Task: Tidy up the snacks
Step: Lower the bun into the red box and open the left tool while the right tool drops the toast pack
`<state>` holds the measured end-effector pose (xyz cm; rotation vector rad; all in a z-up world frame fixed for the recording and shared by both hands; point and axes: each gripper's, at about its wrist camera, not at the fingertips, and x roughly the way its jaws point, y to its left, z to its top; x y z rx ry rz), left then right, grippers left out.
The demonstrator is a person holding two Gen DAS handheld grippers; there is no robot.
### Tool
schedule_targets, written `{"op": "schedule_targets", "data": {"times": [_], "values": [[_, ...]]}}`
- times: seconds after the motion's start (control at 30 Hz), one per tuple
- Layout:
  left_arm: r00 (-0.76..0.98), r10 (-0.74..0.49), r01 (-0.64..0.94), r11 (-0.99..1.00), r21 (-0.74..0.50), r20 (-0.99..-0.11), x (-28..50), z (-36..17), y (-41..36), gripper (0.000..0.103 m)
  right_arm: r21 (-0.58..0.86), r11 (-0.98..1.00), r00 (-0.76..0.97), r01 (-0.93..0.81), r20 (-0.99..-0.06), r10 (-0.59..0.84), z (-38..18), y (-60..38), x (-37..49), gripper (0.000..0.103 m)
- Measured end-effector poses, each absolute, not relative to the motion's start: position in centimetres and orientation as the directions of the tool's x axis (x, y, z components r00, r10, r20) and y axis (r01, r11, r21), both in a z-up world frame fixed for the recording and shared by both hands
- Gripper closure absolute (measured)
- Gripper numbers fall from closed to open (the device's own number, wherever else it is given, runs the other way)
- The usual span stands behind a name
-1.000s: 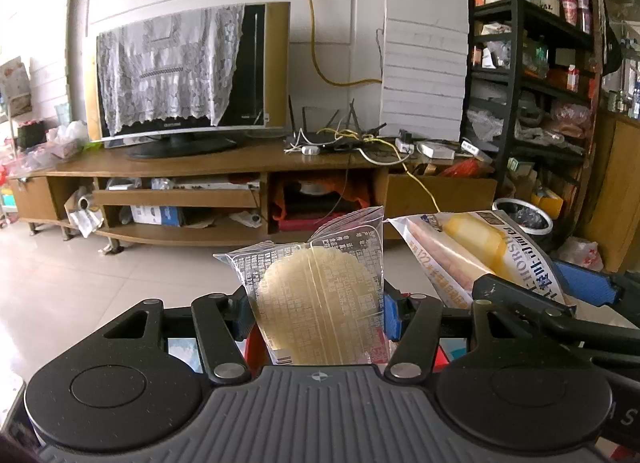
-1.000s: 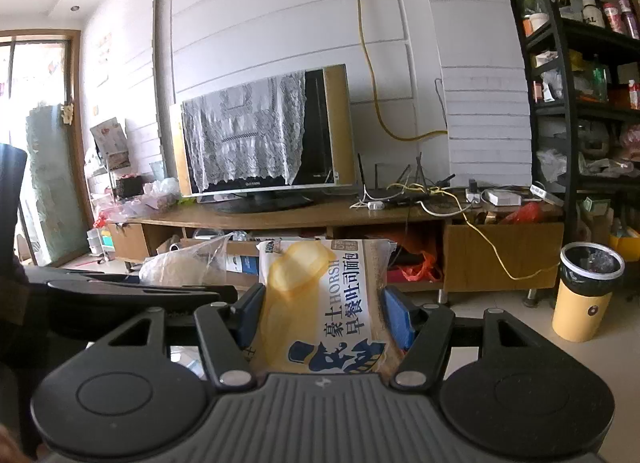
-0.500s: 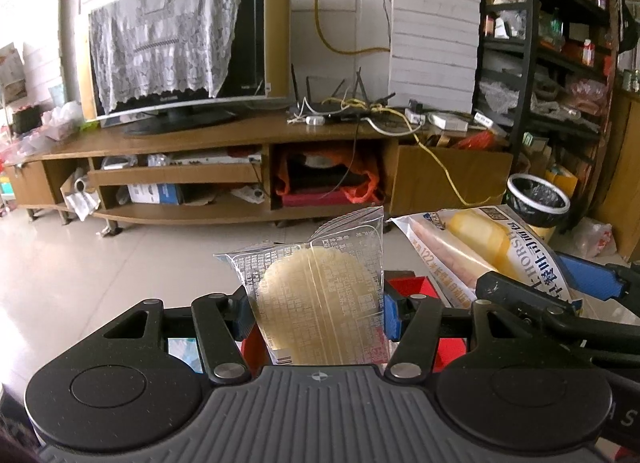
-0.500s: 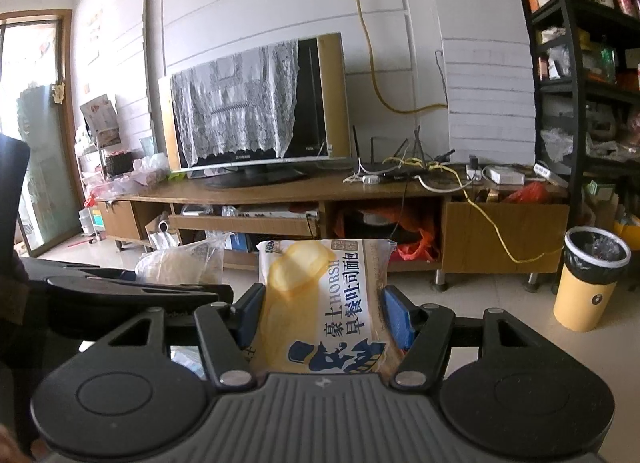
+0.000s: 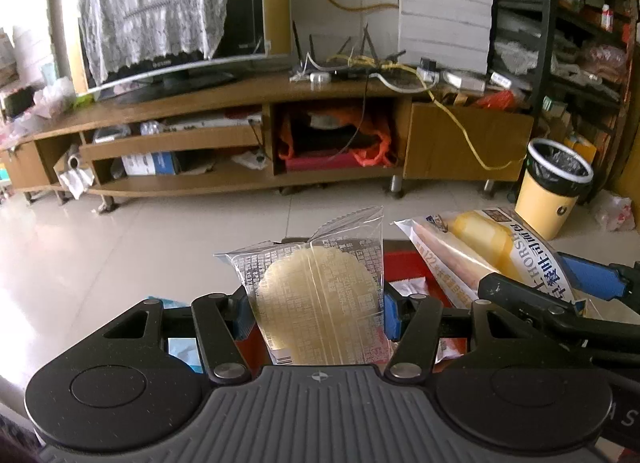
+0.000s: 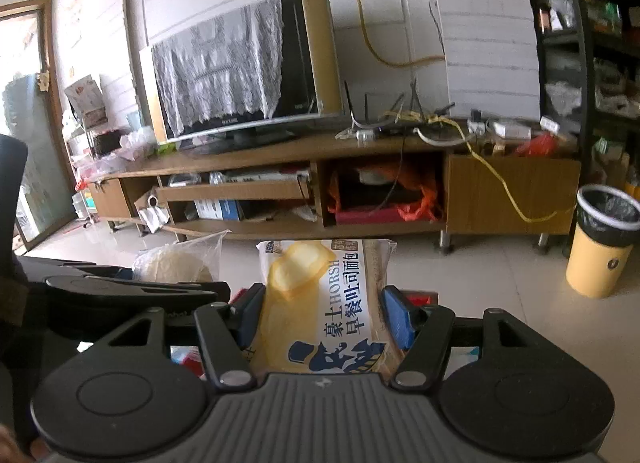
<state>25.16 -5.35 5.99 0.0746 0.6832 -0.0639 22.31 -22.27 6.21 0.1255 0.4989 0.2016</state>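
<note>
a home living room: a television point(image 5: 172, 11) with lace cover on a long wooden cabinet point(image 5: 256, 131), tiled floor point(image 5: 100, 247), crowded shelves point(image 5: 568, 23).

- the lower end of the clear-wrapped round cracker point(image 5: 318, 305) is hidden behind the body of the left hand-held gripper point(image 5: 314, 313); its printed text is too small to read
- the bread packet point(image 6: 324, 311) is cut off below by the right hand-held gripper point(image 6: 324, 315)
- the red surface point(image 5: 412, 263) under the snacks shows only in slivers; what it is cannot be told
- shelf items point(image 5: 592, 23) at the right edge are blurred and cropped
- the television point(image 5: 168, 11) is cut by the top edge in the left view
</note>
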Motion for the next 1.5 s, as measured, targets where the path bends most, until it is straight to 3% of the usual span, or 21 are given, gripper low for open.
{"op": "schedule_targets", "data": {"times": [0.87,1.13,1.37,1.5], "values": [[0.679,0.033,0.059,0.993,0.099,-0.733,32.0,-2.1,-5.7,0.038,0.169,0.976,0.772,-0.140,-0.599,0.214,-2.3,-22.4,30.8,0.044],[0.605,0.048,0.053,0.994,0.100,-0.795,33.3,-5.0,-5.4,0.038,0.157,0.980,0.706,-0.125,-0.680,0.199,-4.8,-22.3,32.6,0.044],[0.592,0.077,0.024,0.993,0.114,-0.802,33.1,-5.3,-5.0,0.020,0.118,0.985,0.684,-0.129,-0.708,0.174,-5.4,-21.9,32.9,0.043],[0.595,0.083,0.022,0.993,0.119,-0.799,32.8,-4.6,-4.9,0.016,0.113,0.986,0.683,-0.124,-0.711,0.168,-5.0,-21.8,32.7,0.043]]}}
